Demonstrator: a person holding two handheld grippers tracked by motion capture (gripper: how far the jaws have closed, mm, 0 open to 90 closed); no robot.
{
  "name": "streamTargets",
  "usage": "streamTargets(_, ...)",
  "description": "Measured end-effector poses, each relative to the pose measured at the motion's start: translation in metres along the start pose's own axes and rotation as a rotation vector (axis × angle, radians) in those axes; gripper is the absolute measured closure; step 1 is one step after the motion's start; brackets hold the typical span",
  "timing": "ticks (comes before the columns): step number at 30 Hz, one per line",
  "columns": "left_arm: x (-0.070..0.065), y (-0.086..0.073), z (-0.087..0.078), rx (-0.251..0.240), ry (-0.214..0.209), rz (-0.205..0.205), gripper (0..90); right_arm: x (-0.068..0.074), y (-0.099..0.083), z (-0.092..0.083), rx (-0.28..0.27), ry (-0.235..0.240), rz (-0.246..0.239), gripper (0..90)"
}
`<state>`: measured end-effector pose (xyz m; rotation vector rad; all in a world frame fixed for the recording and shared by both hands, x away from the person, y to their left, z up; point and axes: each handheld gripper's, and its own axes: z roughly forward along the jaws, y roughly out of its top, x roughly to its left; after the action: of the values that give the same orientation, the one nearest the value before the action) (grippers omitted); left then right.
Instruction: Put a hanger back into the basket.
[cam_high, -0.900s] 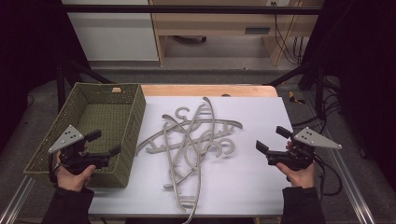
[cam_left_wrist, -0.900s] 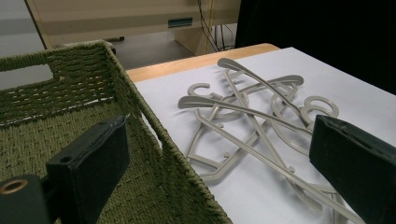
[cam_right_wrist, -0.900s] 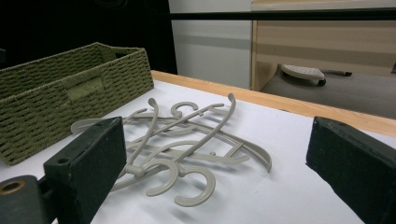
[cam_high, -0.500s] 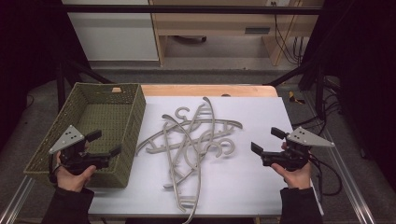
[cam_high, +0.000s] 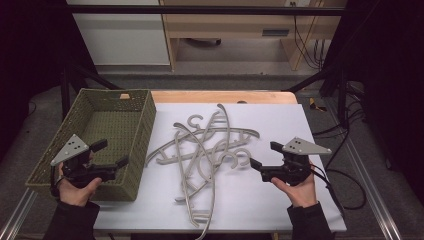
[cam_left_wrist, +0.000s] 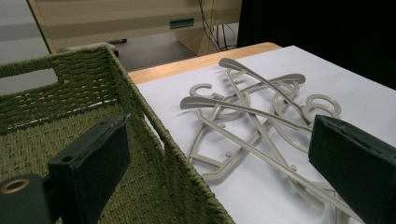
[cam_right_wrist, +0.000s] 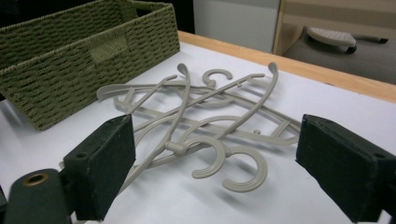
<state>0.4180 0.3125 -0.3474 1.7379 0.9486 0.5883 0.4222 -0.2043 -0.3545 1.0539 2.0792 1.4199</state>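
Green woven basket (cam_high: 142, 112) sits at the left of the high view, and nothing lies inside it. Low in that left part, the left gripper (cam_high: 114, 157) hangs over the basket's near end. Its black jaws stand wide apart with nothing between them. They point to the right, toward the middle of the table.

In the middle, a pile of grey plastic coat hangers (cam_high: 207, 150) lies flat on the white table top (cam_high: 280, 125), all crossed and tangled. The pile is just beside the basket's right wall. Most of the long hangers run from the bottom of the frame up toward the top, and the curly hooks stick out on the right side.

At the lower right, the right gripper (cam_high: 261, 156) has its jaws wide apart too, with nothing in them. They point left at the pile. In the right gripper view, 2 curled hooks (cam_right_wrist: 233, 168) lie right between the jaws, a little ahead. This gripper is the nearer one. I think it only needs to slide left and a bit down to pinch a hook.
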Motion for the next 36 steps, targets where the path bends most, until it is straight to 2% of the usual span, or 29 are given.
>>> streamTargets(2,0.0,0.0,0.0,-0.001,0.0,-0.003,5.3,0.003,0.0,0.002,0.008,0.0,0.005,12.7)
streamTargets(5,0.0,0.0,0.0,0.007,0.003,0.007,5.3,0.013,0.001,0.012,0.053,-0.014,-0.015,14.2)
streamTargets(17,0.0,0.0,0.002,0.01,0.0,0.005,5.4,0.049,0.002,0.049,0.172,-0.004,-0.07,21.1)
streamTargets(20,0.001,0.0,0.002,0.011,0.004,0.01,5.4,0.053,0.001,0.055,0.187,-0.008,-0.065,22.7)
streamTargets(26,0.003,-0.001,0.0,0.013,0.003,0.013,5.4,0.059,-0.005,0.078,0.251,-0.013,-0.053,27.6)
streamTargets(36,0.004,0.0,-0.001,0.01,0.007,0.018,5.6,0.072,0.0,0.103,0.325,-0.027,-0.068,32.5)
